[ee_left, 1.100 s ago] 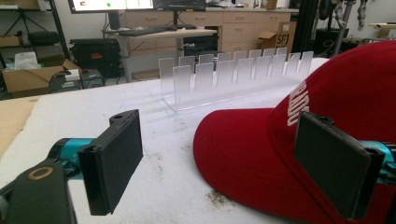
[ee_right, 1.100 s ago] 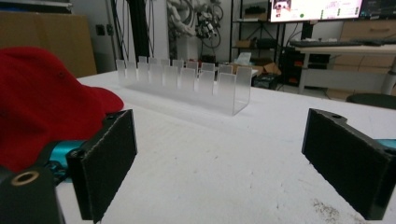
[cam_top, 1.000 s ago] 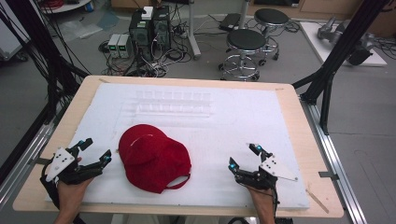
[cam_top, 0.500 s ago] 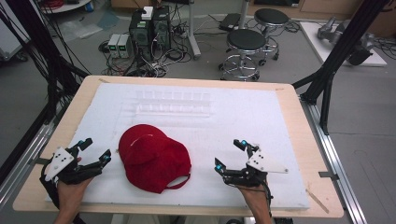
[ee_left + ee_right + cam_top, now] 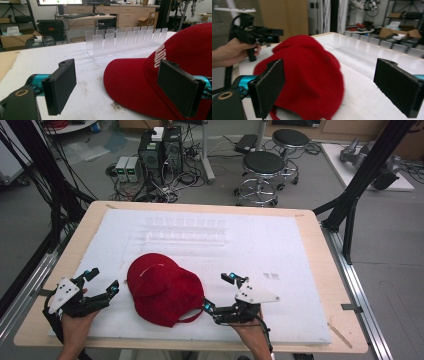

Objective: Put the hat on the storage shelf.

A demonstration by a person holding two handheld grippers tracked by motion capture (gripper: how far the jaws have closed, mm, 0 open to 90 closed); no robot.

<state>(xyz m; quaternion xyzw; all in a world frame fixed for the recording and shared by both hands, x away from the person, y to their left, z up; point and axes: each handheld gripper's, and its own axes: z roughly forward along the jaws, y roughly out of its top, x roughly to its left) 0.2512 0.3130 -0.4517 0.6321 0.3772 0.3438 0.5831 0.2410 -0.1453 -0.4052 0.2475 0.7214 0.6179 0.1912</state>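
Down at the near edge, the red cap point(image 5: 164, 292) is the landmark, lying on the white foam sheet point(image 5: 280, 255) that covers the wooden table point(image 5: 325, 252). To the cap's right, the right gripper point(image 5: 219, 292) sits just beside the back strap, jaws spread wide, the lower one right at the strap; whether it touches is hard to tell. From the right gripper view the cap point(image 5: 312, 72) looms between the two black pads point(image 5: 270, 86), neither pressing on it. To the cap's left, a little apart from the brim, the left gripper point(image 5: 102, 281) is held in a hand point(image 5: 75, 332), jaws also wide apart. In the left gripper view the brim point(image 5: 132, 82) lies in front of the open pads point(image 5: 62, 85), white lettering on the crown. Beyond the cap, toward the far edge, stands a clear slotted acrylic rack point(image 5: 185, 231), well apart from it. Farther still, off the table, two round stools point(image 5: 262, 170) and computer towers point(image 5: 160, 150) sit on the floor.
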